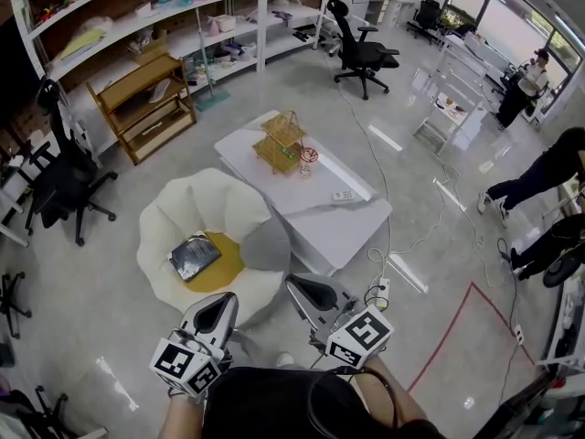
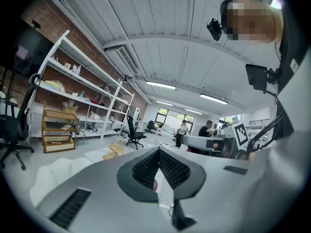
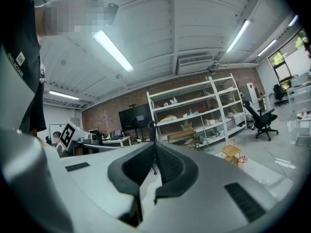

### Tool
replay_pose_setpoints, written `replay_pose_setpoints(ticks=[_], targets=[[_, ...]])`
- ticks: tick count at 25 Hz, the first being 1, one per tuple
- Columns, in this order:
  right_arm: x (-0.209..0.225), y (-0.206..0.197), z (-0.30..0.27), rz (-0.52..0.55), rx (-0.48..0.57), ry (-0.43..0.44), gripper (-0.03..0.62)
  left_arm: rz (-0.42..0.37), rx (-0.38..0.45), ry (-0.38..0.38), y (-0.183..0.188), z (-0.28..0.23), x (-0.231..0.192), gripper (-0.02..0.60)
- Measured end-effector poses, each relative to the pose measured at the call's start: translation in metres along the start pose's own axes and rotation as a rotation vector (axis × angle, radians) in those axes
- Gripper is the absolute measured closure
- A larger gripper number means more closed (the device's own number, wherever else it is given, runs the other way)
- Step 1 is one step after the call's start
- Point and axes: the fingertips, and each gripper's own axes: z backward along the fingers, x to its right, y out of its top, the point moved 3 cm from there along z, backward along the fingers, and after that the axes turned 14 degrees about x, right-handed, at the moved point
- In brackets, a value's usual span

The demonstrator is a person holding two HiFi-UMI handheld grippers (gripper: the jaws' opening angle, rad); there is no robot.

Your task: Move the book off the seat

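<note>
Grey tongs, two of them, both pressed together with nothing in them

Two grippers are hanging low in front of the person: the left gripper (image 1: 225, 300) and the right gripper (image 1: 294, 283) are both sitting with jaws closed up, pinching nothing. Just past them, one dark book (image 1: 194, 256) is lying on the one yellow cushion (image 1: 224, 265) of the single white petal-shaped seat (image 1: 174, 210), well apart from both grippers. Beyond that, one white low table (image 1: 320, 213) is carrying one wire basket (image 1: 280, 142) with one cup (image 1: 308, 160) just beside it. Farther back, one wooden rack (image 1: 146, 99) is standing.
</note>
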Motion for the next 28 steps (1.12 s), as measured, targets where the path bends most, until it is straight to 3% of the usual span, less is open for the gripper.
replay_pose_setpoints(ticks=[8,28], targets=[[-0.001,-0.022,-0.071,-0.008,-0.017,-0.036,0.577,0.027,-0.03,-0.02,0.01,0.002,-0.074,0.575],[-0.016,-0.08,-0.234,-0.003,-0.071,-0.113,0.576,0.074,-0.031,0.014,0.05,0.018,-0.266,0.575]])
